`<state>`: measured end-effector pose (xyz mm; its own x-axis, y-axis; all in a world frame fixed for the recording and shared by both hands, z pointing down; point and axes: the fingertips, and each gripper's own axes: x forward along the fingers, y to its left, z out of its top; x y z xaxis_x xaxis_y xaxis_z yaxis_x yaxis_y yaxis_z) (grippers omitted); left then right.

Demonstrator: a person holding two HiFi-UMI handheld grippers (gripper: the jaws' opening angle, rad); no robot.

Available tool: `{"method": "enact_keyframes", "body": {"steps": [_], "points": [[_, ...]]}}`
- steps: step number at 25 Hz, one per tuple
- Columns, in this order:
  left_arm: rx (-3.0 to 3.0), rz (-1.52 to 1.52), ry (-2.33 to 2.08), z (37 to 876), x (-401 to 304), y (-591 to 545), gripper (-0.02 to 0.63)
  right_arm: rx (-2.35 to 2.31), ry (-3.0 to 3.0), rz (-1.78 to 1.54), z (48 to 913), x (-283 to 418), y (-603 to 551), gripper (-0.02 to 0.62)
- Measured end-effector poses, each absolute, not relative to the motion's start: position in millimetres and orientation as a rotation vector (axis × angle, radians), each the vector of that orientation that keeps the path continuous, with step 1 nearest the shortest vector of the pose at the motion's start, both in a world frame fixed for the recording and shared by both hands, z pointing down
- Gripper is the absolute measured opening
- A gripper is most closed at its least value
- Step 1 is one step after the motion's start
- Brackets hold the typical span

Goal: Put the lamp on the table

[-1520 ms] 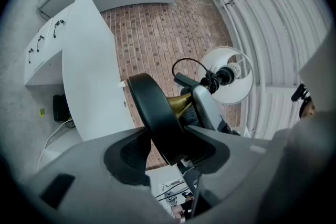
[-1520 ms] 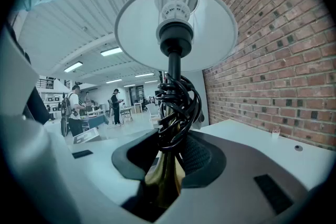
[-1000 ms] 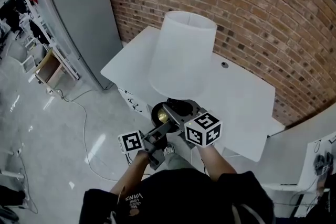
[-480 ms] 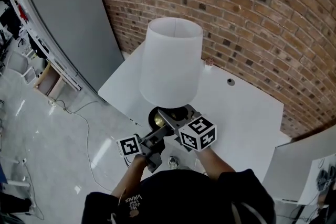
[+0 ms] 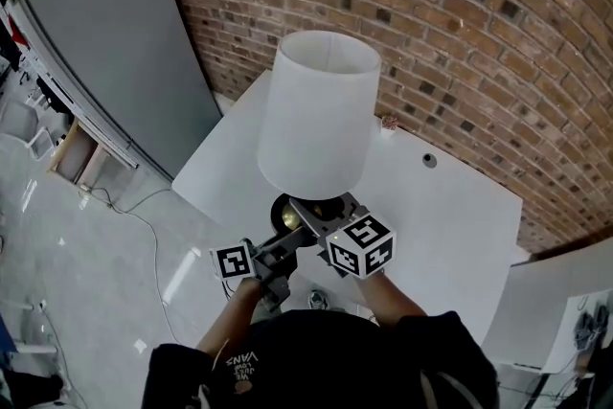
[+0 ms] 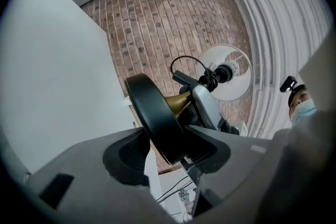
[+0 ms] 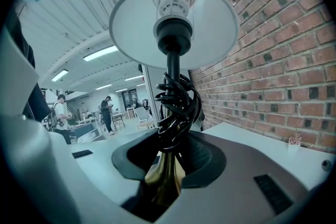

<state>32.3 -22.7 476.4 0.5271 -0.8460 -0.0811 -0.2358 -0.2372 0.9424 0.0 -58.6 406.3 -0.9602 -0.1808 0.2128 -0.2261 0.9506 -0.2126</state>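
Observation:
I hold the lamp upright in the air over the near edge of the white table. Its white shade hides most of the stem in the head view. My left gripper is shut on the rim of the black round base, which stands edge-on between the jaws. My right gripper is shut on the brass stem, just below the coiled black cord. From below, the shade and the bulb socket show.
A brick wall backs the table. A tall grey panel stands at the left, with a cable on the glossy floor. A small pink object and a cable hole lie near the wall. People stand far off in the right gripper view.
The lamp and both grippers have come a little closer to the wall and table. Both grips look unchanged.

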Motion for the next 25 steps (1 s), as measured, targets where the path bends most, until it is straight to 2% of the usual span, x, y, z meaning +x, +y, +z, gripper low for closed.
{"method": "enact_keyframes", "body": {"steps": [13, 25], "points": [[1.929, -0.522, -0.584, 478.6, -93.5, -68.2, 0.209, 0.835, -2.873, 0.412, 406.8, -106.3, -112.5, 0.121], [2.045, -0.426, -0.579, 511.7, -102.5, -146.3, 0.230, 0.994, -2.769, 0.476, 437.7, -106.0, -201.3, 0.120]]}}
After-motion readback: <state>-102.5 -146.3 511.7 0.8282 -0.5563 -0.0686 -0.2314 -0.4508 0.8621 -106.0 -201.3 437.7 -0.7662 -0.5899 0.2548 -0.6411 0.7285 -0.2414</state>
